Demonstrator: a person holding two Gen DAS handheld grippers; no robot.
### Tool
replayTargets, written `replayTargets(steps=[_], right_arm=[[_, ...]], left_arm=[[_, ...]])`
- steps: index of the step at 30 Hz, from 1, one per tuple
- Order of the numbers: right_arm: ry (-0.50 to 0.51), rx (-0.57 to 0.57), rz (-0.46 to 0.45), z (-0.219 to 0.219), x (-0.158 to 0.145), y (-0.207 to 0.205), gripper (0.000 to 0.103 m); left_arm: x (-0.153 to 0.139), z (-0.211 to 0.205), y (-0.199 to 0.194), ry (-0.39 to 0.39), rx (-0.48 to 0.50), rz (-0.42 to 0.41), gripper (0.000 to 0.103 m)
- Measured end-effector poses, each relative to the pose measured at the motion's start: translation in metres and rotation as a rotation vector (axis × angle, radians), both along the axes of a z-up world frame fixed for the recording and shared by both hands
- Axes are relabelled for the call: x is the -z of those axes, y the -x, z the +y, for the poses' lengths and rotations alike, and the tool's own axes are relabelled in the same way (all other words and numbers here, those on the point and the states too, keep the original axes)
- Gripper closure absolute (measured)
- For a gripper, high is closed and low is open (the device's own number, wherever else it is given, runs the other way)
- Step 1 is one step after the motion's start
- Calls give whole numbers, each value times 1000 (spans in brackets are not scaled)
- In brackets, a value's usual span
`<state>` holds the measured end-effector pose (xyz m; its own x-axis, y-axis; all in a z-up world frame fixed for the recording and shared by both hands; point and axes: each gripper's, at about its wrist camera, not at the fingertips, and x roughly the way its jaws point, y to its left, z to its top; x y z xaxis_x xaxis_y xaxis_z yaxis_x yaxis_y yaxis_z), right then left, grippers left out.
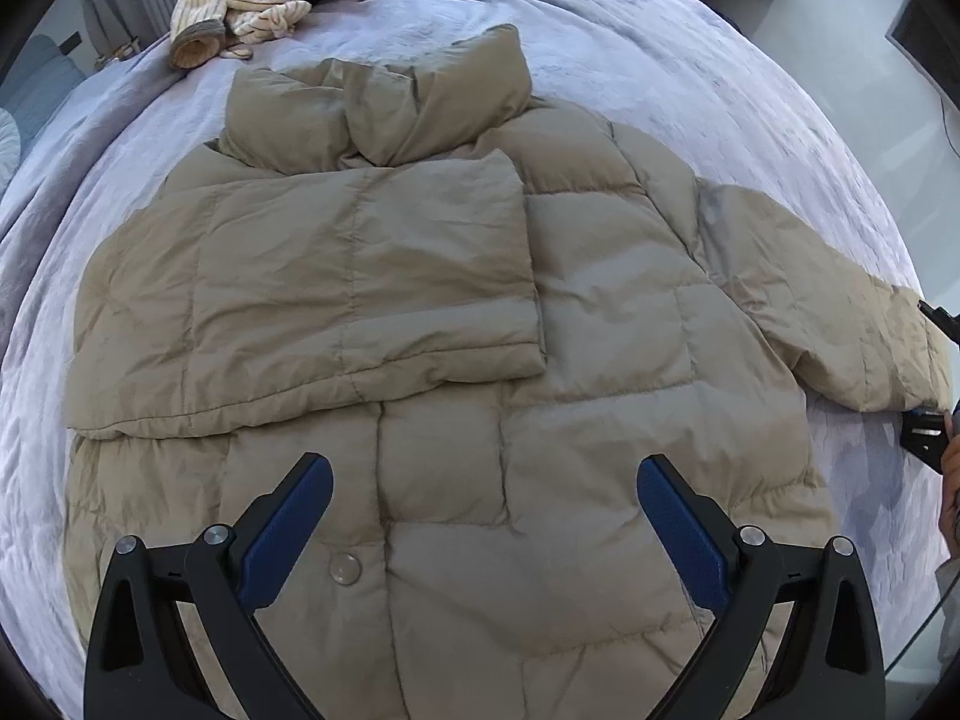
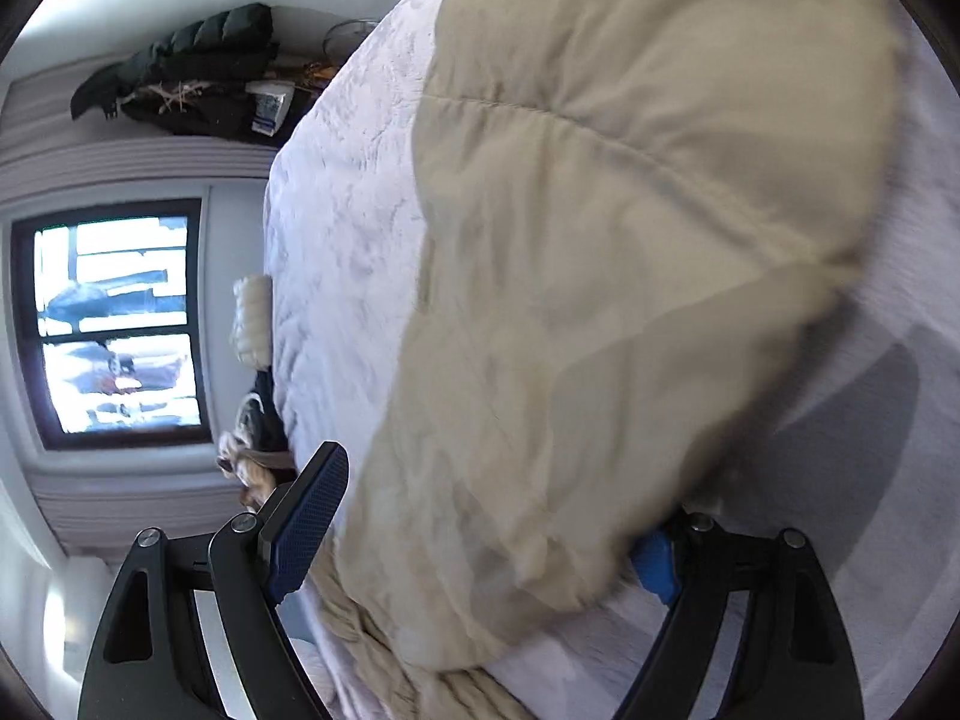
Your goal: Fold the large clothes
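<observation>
Plainly, the fold is half done: the tan puffer jacket (image 1: 456,324) lies spread front-up on the lavender bedspread (image 1: 690,60), collar toward the far side, and one sleeve (image 1: 336,288) is already laid flat across the chest, while the other sleeve (image 1: 840,312) reaches out to the side over the bedspread. The left gripper (image 1: 483,516) hangs above the lower front of the jacket, near a snap button (image 1: 344,569), its blue-padded fingers spread wide and holding nothing. The right gripper (image 2: 480,528) is at the cuff end of the outstretched sleeve; in its own view the puffy cuff fills the space between the two fingers, which stand far apart, one pad (image 2: 309,531) clear of the cloth and the other mostly hidden behind it, so I judge it has not closed on the fabric, though that view is blurred. The step in hand looks like taking up this second sleeve. Next would be to close on the cuff, lift it, and carry it across the chest to lie over the first sleeve, with the left gripper perhaps pressing the body down so the slippery shell does not slide. A heap of striped knitwear (image 1: 252,6) sits at the far edge, well apart from the jacket.
</observation>
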<state>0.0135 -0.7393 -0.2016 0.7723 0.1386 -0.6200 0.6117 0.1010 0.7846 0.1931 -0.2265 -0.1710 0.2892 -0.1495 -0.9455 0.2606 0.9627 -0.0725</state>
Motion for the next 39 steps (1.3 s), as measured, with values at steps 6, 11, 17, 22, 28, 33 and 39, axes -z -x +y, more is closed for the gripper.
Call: replayTargets(steps=[6, 11, 17, 22, 28, 33, 39], right_arm=[[26, -25, 14, 4, -15, -17, 94], [220, -126, 5, 31, -71, -48, 95], [499, -341, -37, 114, -140, -108, 95], [731, -606, -79, 227, -170, -160, 95], [933, -934, -58, 375, -138, -193, 95], [955, -1087, 58, 445, -70, -206, 95], [893, -1111, 209, 455, -16, -204, 93]], left_arm=[[-5, 15, -4, 1, -16, -23, 1], [-11, 39, -11, 9, -47, -50, 1], [-14, 75, -19, 10, -101, -75, 1], [-15, 119, -23, 8, -166, -90, 1], [-15, 179, -31, -12, -268, -110, 1], [-11, 216, -37, -28, -331, -120, 1], [3, 228, -43, -16, -349, -103, 1]])
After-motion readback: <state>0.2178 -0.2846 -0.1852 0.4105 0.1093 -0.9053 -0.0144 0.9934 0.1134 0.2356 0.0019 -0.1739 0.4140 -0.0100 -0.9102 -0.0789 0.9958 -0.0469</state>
